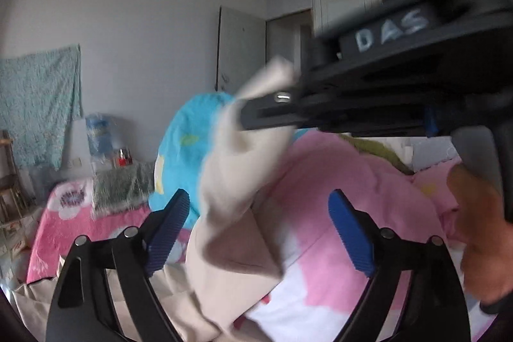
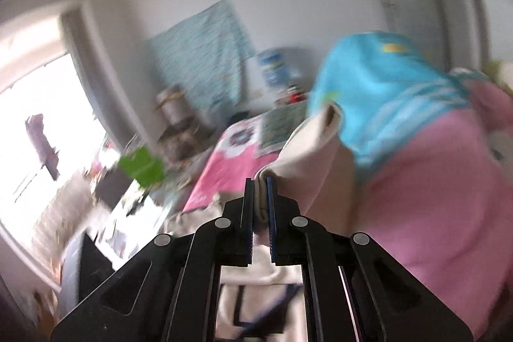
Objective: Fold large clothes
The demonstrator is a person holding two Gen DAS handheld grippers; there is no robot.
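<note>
Clamping a fold of the beige garment (image 2: pixel 307 146), the right gripper (image 2: pixel 259 207) has its two blue-padded fingers (image 2: pixel 247 213) pressed almost together with only the cloth between them. From that pinch the fabric runs up toward one o'clock in the right wrist view, against a heap of pink bedding (image 2: pixel 426 197) and a bright blue quilt (image 2: pixel 384 92) at two o'clock. A green object (image 2: pixel 141 167) sits at nine o'clock, blurred beyond telling, and a pale patterned cloth (image 2: pixel 205 53) hangs on the wall at eleven o'clock.

Seen from the left wrist, the right gripper (image 1: pixel 256 104) reaches in from three o'clock, and the beige garment (image 1: pixel 234 197) hangs from its tip down to six o'clock, where it spreads over the bed (image 1: pixel 61 226). The left gripper (image 1: pixel 259 233) stands wide, its blue pads (image 1: pixel 170 233) well apart; the hanging cloth passes between them, close by the left pad, and the blur leaves it unclear whether it touches that pad. The right pad is clear of it. A hand (image 1: pixel 481 233) shows at four o'clock, on the right gripper's handle.
</note>
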